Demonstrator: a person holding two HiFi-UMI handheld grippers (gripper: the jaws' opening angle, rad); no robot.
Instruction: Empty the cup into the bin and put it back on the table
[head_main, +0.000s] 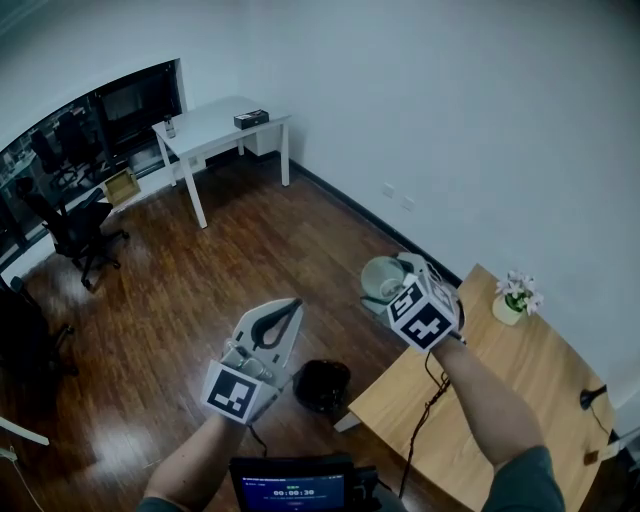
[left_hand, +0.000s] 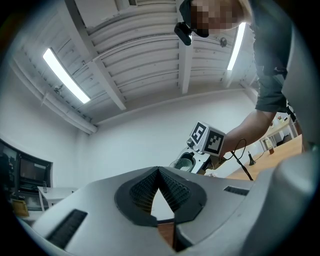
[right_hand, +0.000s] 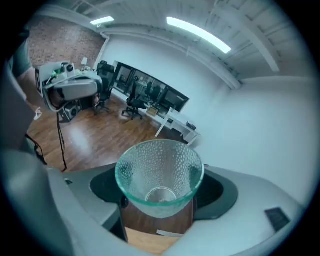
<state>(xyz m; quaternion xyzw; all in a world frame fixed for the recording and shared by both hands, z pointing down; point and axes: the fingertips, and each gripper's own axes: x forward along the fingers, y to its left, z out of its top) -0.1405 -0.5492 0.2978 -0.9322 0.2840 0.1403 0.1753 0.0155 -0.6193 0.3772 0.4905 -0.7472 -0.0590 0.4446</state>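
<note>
Between the R claw (head_main: 392, 288) jaws: glass cup (right_hand: 159, 172), gripped.
Cup (looks empty) hangs just off the worktop (head_main: 500, 400) edge; bin (head_main: 322, 385) on the floor, below-left of R claw. L claw (head_main: 272, 322) pinched together, empty.

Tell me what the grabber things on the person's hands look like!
Both are pale grey plastic. The left gripper and right gripper each carry a white cube with black square markers and have dark ribbed pads. A black cable hangs from the right one. The sleeve is grey-green.
</note>
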